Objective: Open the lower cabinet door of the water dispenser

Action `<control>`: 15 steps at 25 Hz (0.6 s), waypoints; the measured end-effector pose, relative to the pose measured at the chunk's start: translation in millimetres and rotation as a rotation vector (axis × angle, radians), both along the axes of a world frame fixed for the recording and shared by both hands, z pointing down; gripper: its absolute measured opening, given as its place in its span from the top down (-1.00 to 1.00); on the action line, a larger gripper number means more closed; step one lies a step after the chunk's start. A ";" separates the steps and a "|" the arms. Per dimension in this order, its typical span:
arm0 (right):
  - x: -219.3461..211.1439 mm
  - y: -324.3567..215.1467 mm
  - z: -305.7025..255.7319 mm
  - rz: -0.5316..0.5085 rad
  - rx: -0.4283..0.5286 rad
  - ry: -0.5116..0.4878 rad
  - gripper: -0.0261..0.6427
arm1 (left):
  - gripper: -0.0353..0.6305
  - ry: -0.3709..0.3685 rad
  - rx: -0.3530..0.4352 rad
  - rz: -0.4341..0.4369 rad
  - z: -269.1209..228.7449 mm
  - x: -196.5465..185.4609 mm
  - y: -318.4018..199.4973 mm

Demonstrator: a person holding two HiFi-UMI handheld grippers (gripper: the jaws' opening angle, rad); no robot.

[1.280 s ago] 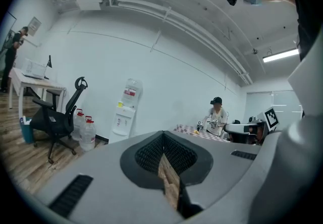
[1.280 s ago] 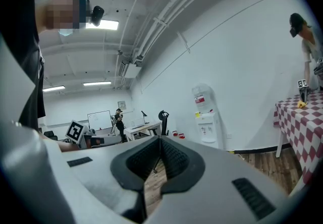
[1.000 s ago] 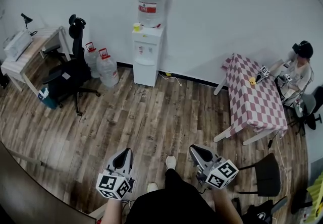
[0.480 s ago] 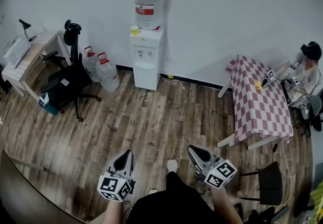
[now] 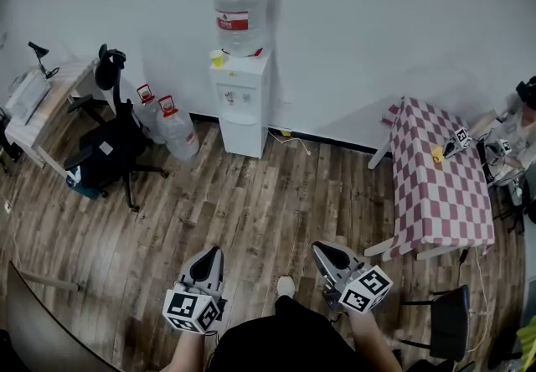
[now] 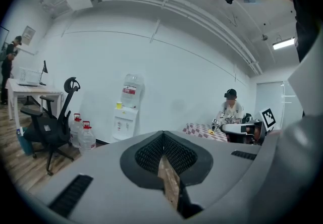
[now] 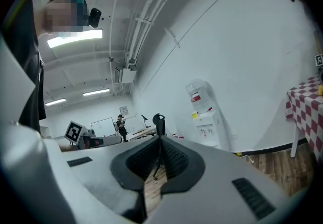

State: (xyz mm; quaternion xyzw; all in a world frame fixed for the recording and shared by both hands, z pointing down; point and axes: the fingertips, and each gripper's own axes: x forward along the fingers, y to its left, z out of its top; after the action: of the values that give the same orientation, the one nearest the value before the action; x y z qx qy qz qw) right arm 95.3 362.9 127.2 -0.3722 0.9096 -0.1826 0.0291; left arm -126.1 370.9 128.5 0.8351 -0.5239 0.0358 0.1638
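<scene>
You hold your left gripper [image 5: 208, 261] and right gripper [image 5: 327, 255] low before you, side by side, both with jaws pressed together and nothing between them.

**Head view, looking steeply down.** Water dispenser [image 5: 240, 106], white, stands at the rear wall, top centre. It carries an inverted bottle [image 5: 241, 14] w/ red label, and a small yellow cup [image 5: 217, 58] sits beside the bottle's base. Lower cabinet door [image 5: 244, 137] is flush w/ the body. Two spare jugs [image 5: 177, 127], red caps, stand on the wood floor [image 5: 251, 211] just left of the dispenser. A black office chair [image 5: 105, 144] is further left, near a wooden surface [image 5: 38, 111]. At right is a surface w/ pink-white check cloth [image 5: 440, 186]. Bottom edge: left gripper [image 5: 211, 252] and right gripper [image 5: 323, 250], each w/ a marker cube. Jaws together, nothing betw. them, both pointing toward the dispenser and well apart from it.
</scene>
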 end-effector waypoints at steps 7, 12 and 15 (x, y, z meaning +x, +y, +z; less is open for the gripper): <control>25.7 -57.6 3.0 -0.043 -0.009 -0.010 0.85 | 0.85 -0.020 -0.011 -0.024 -1.7 31.3 -51.9; 48.5 -91.5 11.4 -0.054 -0.015 -0.009 0.85 | 0.85 -0.038 -0.017 -0.025 1.8 56.3 -83.2; 59.4 -107.7 18.0 -0.056 -0.024 -0.003 0.85 | 0.85 -0.052 -0.028 -0.015 5.2 70.8 -97.7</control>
State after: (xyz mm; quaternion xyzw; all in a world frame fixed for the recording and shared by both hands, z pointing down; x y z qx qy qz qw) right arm 154.8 255.1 145.2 -0.3464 0.9174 -0.1947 0.0210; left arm -55.3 273.2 133.7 0.8276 -0.5336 0.0638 0.1622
